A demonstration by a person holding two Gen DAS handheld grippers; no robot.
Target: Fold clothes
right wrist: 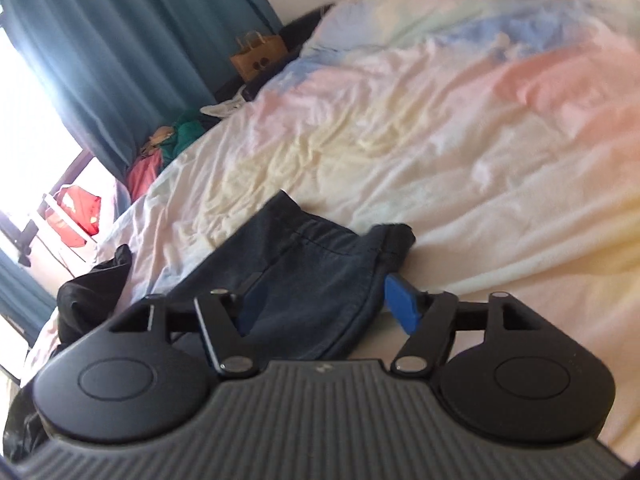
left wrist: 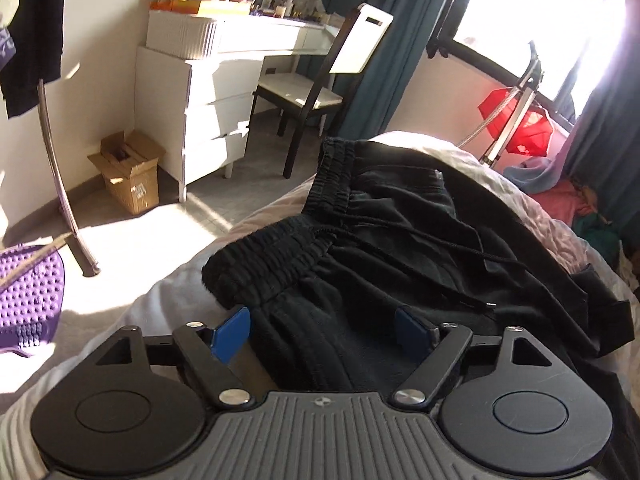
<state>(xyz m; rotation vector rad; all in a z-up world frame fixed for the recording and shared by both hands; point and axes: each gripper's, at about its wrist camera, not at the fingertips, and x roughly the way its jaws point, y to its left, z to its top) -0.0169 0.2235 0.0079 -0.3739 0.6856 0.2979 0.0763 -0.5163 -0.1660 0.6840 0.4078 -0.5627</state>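
Black drawstring trousers [left wrist: 392, 240] lie spread across a bed [left wrist: 168, 304] in a sunlit bedroom, their elasticated waistband [left wrist: 280, 248] bunched toward the bed's near edge and the cord trailing loose over the dark cloth. The left gripper [left wrist: 323, 334] hovers low over the garment with its jaws wide apart, the blue pads [left wrist: 230, 334] on either side of a fold of fabric but not closed on it.

In the right wrist view, the right gripper [right wrist: 326, 306] is also spread open above a dark blue denim piece [right wrist: 304, 280] resting on the pastel, wrinkled bed sheet [right wrist: 440, 140]; the cloth sits between the jaws, and whether either pad touches it cannot be told. A heap of black cloth [right wrist: 92, 292] lies at the bed's edge to the left.

Beyond the bed stand a white chest of drawers [left wrist: 200, 120], a chair [left wrist: 320, 92] and an open cardboard box [left wrist: 128, 172] on the floor. Teal curtains [right wrist: 140, 60] frame a bright window, and a brown paper bag [right wrist: 258, 58] sits beside the bed's far side.
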